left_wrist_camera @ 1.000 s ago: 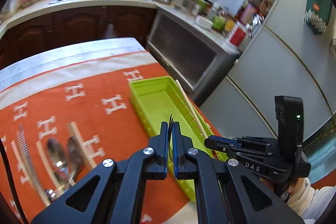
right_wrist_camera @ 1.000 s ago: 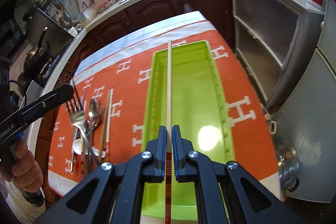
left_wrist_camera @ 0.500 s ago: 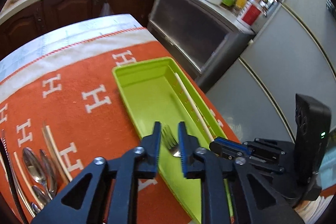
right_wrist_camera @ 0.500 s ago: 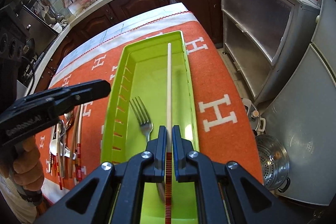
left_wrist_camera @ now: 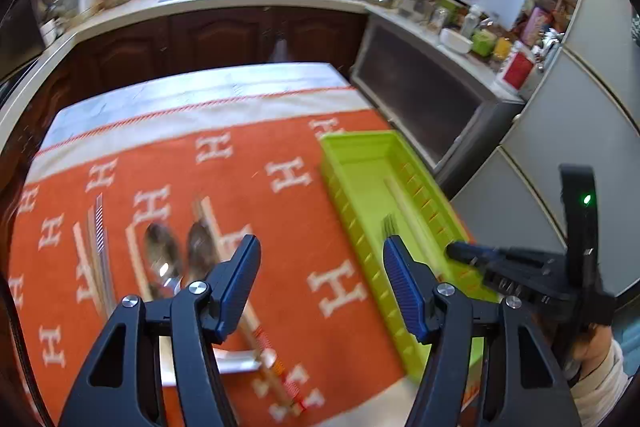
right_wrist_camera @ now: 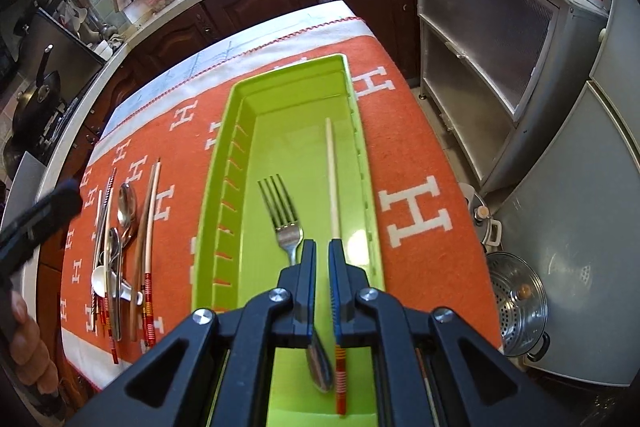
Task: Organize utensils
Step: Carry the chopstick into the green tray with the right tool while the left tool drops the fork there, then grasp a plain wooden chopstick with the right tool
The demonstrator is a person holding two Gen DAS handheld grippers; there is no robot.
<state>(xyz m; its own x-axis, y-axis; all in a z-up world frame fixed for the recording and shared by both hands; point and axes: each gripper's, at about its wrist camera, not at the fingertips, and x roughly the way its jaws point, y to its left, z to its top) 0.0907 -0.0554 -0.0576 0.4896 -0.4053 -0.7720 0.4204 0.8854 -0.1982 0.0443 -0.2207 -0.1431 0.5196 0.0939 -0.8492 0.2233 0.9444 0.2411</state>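
Note:
A lime-green tray point(right_wrist_camera: 288, 67) lies on the orange cloth. In it rest a metal fork point(right_wrist_camera: 282, 211) and, to its right, a pale chopstick point(right_wrist_camera: 332, 179) with a red-striped end. My right gripper point(right_wrist_camera: 323, 259) hovers over the tray's near end with its jaws a narrow slit apart. The chopstick runs beneath its right finger, not between the pads. My left gripper point(left_wrist_camera: 320, 267) is over the cloth left of the tray point(left_wrist_camera: 360, 143); its jaws are opening wide with nothing between them. In the left wrist view, the fork point(left_wrist_camera: 390, 225) shows beyond its right finger.
Spoons point(right_wrist_camera: 124, 203), a chopstick pair point(right_wrist_camera: 148, 227) and other utensils lie in a row on the cloth's left part point(left_wrist_camera: 162, 255). A steamer pot point(right_wrist_camera: 520, 307) sits on the floor to the right, below the table edge. Cabinets and a sink counter stand behind.
My left gripper opened, dropped the fork into the tray and swung left over the cloth. My right gripper sank toward the tray, and the chopstick now lies in it beside the fork.

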